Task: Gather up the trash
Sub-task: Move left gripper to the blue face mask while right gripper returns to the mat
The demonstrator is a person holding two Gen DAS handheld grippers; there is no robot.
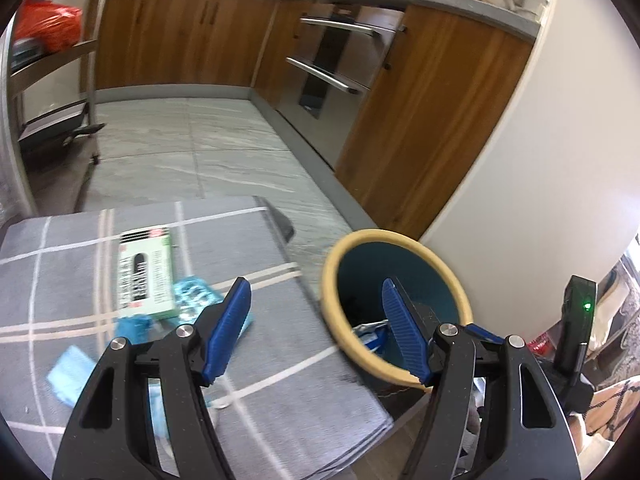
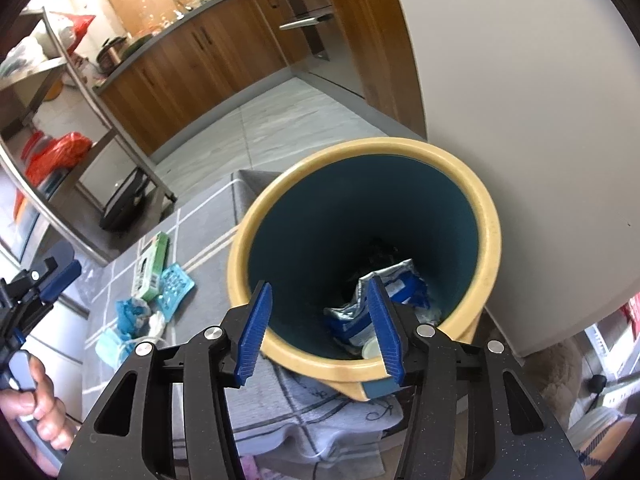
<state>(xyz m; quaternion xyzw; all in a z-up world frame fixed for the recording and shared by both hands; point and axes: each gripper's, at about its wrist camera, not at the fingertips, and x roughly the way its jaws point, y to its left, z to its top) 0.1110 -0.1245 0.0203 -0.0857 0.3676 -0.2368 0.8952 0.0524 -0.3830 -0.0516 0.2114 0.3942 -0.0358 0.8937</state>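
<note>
Right wrist view: bin holds blue wrapper; beside it, green box and wrappers remain; both grippers' fingers spread, empty.

Both grippers share one build. The left gripper has black, faintly speckled linkage arms with long triangular cut-outs, round silver screws at the pivots, and two ribbed blue fingers tapering to a point. The right gripper matches it: black arms, silver pivot screws, ribbed blue fingers. At the left edge of the right wrist view, a bare hand shows, no sleeve visible.
</note>
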